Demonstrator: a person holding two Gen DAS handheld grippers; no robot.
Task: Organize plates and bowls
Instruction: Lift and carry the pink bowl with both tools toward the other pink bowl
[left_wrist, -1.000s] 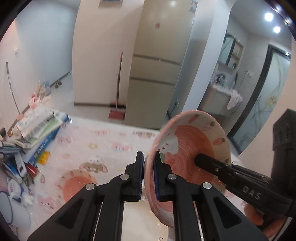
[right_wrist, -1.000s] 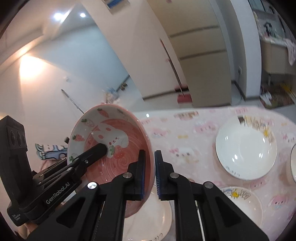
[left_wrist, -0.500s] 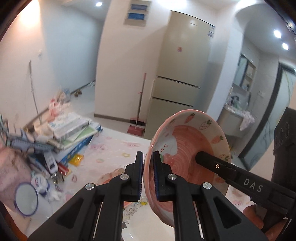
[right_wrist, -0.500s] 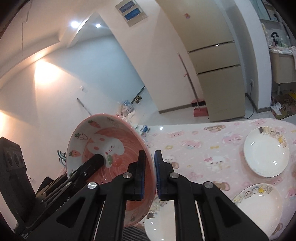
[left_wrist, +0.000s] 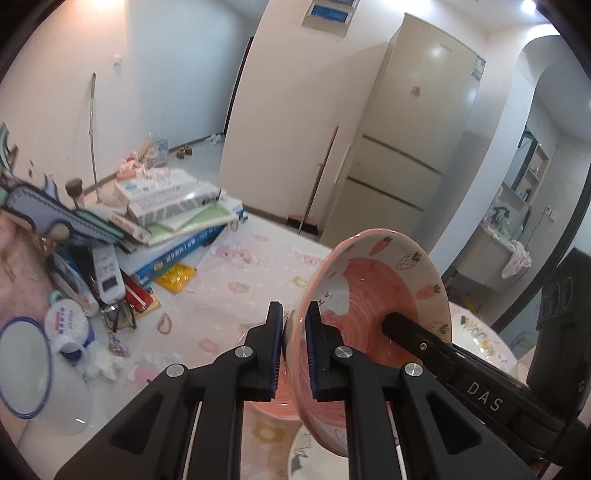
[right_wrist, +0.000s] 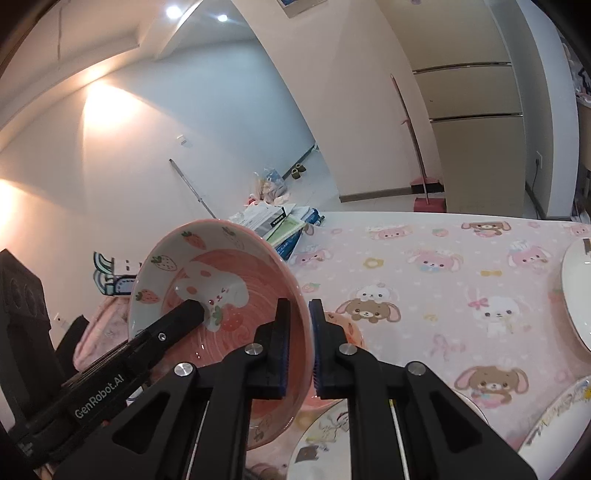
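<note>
Carrying pink bowl (left_wrist: 373, 295) above table (right_wrist: 424, 280), rim pinched by left gripper (left_wrist: 294, 354) and right gripper (right_wrist: 300, 347); next, lowering level onto matching pink bowl (right_wrist: 341, 325) beneath

At lower centre the left gripper (left_wrist: 294, 350) clamps the tilted pink bowl (left_wrist: 373, 291) by its rim, the right gripper (left_wrist: 397, 326) reaching in from the lower right.

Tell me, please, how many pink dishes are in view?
2. One pink bowl is clamped at its rim by the left gripper and right gripper; a second pink dish sits on the table below it. More may be hidden.
</note>
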